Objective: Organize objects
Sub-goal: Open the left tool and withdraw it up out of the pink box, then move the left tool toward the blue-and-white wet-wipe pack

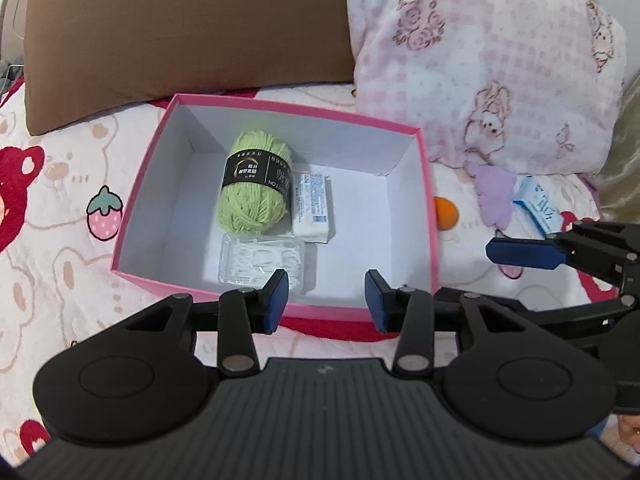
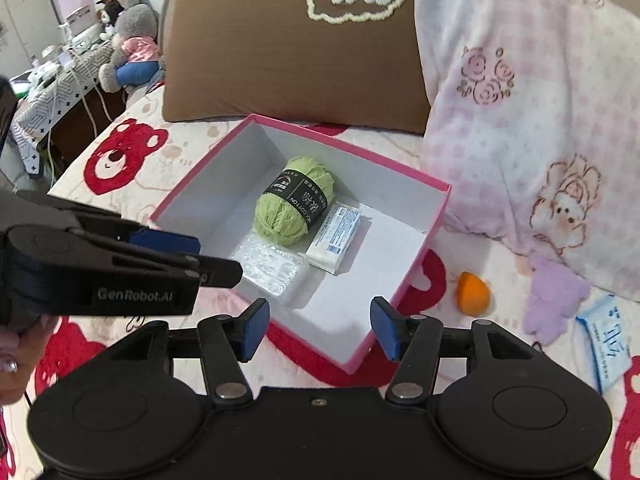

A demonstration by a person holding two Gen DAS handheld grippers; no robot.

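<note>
— Bedspread with red bears (image 2: pixel 120 160), brown pillow (image 2: pixel 280 60) at the back. What's on it?

— A pink box (image 1: pixel 132 216), holding green yarn (image 1: pixel 252 188), a white soap bar (image 1: pixel 312 208) just beside it, and a clear case of floss picks (image 1: pixel 260 260).

— And outside?

— An orange sponge (image 2: pixel 474 294), a purple plush (image 2: pixel 554 300) and a blue packet (image 2: pixel 608 344) lie to the box's right.

— Your grippers?

— My left hand-held gripper (image 1: pixel 326 300) and right hand-held gripper (image 2: pixel 320 328) both stand with jaws apart, empty, at the box's near edge.
</note>
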